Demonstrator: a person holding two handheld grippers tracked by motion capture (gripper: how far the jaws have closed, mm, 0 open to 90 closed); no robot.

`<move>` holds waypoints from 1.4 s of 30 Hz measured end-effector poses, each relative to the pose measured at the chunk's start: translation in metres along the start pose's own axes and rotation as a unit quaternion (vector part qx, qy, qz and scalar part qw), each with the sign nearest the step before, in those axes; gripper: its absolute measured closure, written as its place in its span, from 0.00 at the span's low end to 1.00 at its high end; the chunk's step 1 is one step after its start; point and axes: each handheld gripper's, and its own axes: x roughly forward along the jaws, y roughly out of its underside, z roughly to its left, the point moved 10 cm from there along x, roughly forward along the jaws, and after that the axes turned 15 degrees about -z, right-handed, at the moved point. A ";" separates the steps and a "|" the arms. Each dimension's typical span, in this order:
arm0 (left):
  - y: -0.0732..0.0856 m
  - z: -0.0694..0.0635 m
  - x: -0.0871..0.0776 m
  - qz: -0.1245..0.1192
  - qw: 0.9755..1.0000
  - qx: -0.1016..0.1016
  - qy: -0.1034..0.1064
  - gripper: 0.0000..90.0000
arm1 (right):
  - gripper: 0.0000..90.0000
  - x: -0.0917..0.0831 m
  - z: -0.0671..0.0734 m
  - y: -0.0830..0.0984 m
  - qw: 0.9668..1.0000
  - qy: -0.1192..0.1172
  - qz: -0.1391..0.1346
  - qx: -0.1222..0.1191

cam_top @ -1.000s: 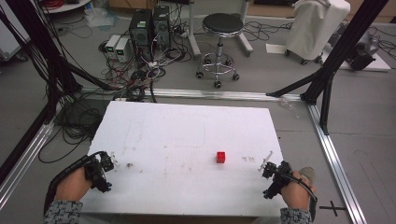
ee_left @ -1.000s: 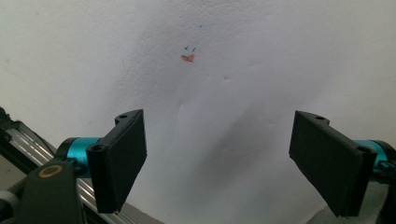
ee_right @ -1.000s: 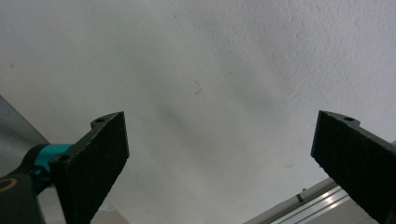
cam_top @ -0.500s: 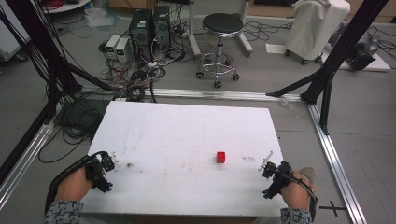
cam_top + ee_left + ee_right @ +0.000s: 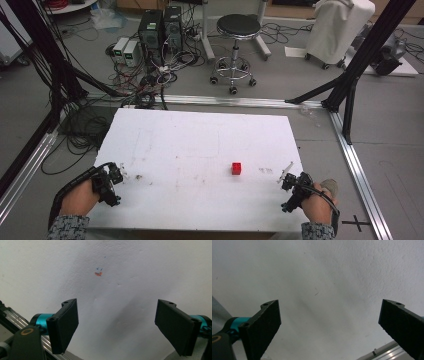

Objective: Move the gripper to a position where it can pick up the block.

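Your left tool [image 5: 114,176] and right tool [image 5: 289,181] both sit spread and empty at the white table's [image 5: 200,145] near corners. Small red cube [image 5: 236,168] lies untouched, nearer your right. Nothing grasped yet.

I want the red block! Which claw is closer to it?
The right claw, at the table's near right corner. The red block lies right of the middle, so the left claw by the left edge is farther away.

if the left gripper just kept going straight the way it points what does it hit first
Probably nothing but the white tabletop. The left gripper has its jaws wide apart with bare surface ahead, marked only by a small orange and blue stain. The small red cube lies off to its right, though depth is uncertain.
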 end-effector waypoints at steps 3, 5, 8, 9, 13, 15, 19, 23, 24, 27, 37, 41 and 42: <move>0.000 0.000 -0.001 -0.001 1.000 -0.001 -0.001 0.21 | 0.04 0.003 -0.002 0.001 1.000 -0.002 0.000 -0.005; 0.000 0.001 -0.002 -0.004 1.000 -0.003 -0.002 0.21 | 0.04 0.003 -0.002 0.001 1.000 -0.004 0.002 -0.008; 0.001 0.001 -0.002 -0.004 1.000 -0.003 -0.002 0.22 | 0.04 0.004 -0.004 -0.003 1.000 -0.007 0.000 -0.020; 0.001 0.002 -0.003 -0.004 1.000 -0.003 -0.003 0.21 | 0.04 0.003 -0.006 -0.006 1.000 -0.013 -0.001 -0.028; 0.000 0.002 -0.003 -0.005 1.000 -0.003 -0.003 0.22 | 0.04 0.000 -0.010 -0.016 0.998 -0.023 -0.002 -0.051; 0.000 0.002 -0.004 -0.005 1.000 -0.003 -0.003 0.22 | 0.04 -0.003 -0.013 -0.022 0.998 -0.025 -0.002 -0.063; 0.000 0.002 -0.003 -0.005 1.000 -0.002 -0.002 0.22 | 0.04 -0.008 -0.019 -0.030 0.996 -0.027 -0.002 -0.079; 0.000 0.002 -0.004 -0.005 1.000 0.000 -0.002 0.21 | 0.04 -0.011 -0.029 -0.044 0.993 -0.028 0.005 -0.111; 0.000 0.002 -0.004 -0.005 1.000 0.000 -0.002 0.22 | 0.04 -0.011 -0.030 -0.046 0.993 -0.029 0.007 -0.115; 0.000 0.002 -0.003 -0.005 1.000 0.000 -0.002 0.21 | 0.04 -0.010 -0.034 -0.053 0.990 -0.032 0.016 -0.137; -0.002 0.000 -0.003 -0.006 1.000 0.003 0.001 0.22 | 0.04 -0.006 -0.046 -0.075 0.984 -0.031 0.027 -0.174; -0.002 0.001 -0.003 -0.006 1.000 0.005 0.000 0.22 | 0.04 -0.004 -0.048 -0.086 0.981 -0.036 0.026 -0.186; -0.002 0.001 -0.003 -0.006 1.000 0.004 0.000 0.22 | 0.04 -0.003 -0.048 -0.089 0.981 -0.036 0.025 -0.190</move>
